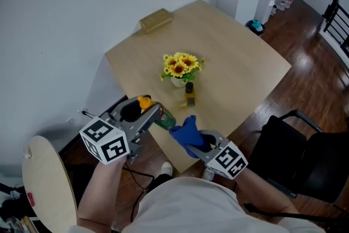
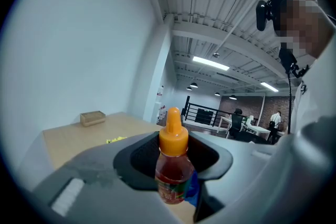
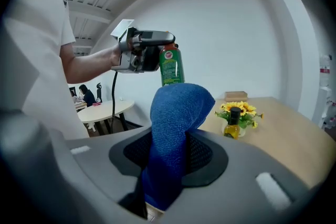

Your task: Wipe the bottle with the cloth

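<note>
The bottle point(image 1: 162, 117) has an orange cap and a green label. It is up in the air over the near edge of the table point(image 1: 240, 57), lying on its side. The left gripper point(image 1: 152, 112) is squeezed tight on it. The blue cloth point(image 1: 185, 131) is just beside the bottle's bottom end, pinched in the right gripper point(image 1: 200, 143). Farther back on the table sit yellow flowers point(image 1: 180, 65), 1 small oil bottle point(image 1: 189, 94) and a wooden box point(image 1: 156, 20).
</note>
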### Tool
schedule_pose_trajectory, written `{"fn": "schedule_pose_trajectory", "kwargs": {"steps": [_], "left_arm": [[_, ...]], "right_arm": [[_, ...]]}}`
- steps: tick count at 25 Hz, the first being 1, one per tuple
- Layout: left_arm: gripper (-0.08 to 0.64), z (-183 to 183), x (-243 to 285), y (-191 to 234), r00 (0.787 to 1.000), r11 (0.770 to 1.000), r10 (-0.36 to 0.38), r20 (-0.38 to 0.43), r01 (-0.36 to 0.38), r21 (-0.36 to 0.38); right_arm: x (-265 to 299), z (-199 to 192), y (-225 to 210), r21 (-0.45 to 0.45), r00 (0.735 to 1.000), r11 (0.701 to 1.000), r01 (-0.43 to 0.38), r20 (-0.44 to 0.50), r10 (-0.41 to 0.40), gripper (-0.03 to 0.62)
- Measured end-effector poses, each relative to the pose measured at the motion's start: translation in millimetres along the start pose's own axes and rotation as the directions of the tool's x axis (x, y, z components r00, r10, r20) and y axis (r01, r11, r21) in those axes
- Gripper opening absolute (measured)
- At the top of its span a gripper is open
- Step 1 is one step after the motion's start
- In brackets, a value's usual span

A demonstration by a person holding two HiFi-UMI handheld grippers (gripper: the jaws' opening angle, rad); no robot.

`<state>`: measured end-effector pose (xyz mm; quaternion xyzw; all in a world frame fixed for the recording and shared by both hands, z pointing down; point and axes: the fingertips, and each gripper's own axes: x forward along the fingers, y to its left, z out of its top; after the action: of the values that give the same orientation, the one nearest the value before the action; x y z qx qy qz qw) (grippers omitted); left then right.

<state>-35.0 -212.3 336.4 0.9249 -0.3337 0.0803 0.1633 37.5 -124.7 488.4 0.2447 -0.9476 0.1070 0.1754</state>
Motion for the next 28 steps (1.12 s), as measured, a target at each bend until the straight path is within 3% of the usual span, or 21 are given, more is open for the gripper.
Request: {"fn": "schedule_pose_trajectory", "kwargs": {"steps": [3,7,9,12,16,21,24,28], "left_arm": [[0.161,-3,-3,7,1.000,1.000,0.004,-0.006,-0.004,0.003],[0.161,-8,-4,13,1.000,1.000,0.003,-0.016,-0.003,-0.003],[0.161,-9,-5,10,1.000,1.000,-0.014,-0.014,0.014,-0.007],[0.161,-7,-9,6,0.999,0.999,-0.036,-0.005,0.036,-0.005],[0.161,2,-22,10,0.999,0.999,-0.043,0.010,0.042,0.029],[0.161,9,-39,16,0.997,0.997,-0.068,0.034,0.067,0.030],[0.161,10,-50,20,0.996,0.995,-0.083,0.022,0.082,0.050],[0.161,-1,-62,22,0.992,0.990,-0.127,-0.010,0.128,0.066]], "right_arm": [[-5,35,18,-0.063,0.999,0.998,0.003,0.051,0.000,0.155],[3,91,60,-0.187,0.993,0.982,-0.038,0.102,0.058,0.155],[17,102,74,-0.205,0.989,0.977,-0.055,0.122,0.081,0.155],[42,84,74,-0.164,0.992,0.985,-0.052,0.105,0.069,0.155],[59,31,62,-0.066,0.999,0.997,-0.036,-0.005,0.035,0.155],[51,-9,45,0.018,0.995,0.999,0.034,-0.091,-0.032,0.155],[35,5,28,0.038,0.992,0.993,0.109,-0.067,-0.107,0.155],[16,88,19,-0.025,0.981,0.983,0.182,0.072,-0.180,0.155]]}}
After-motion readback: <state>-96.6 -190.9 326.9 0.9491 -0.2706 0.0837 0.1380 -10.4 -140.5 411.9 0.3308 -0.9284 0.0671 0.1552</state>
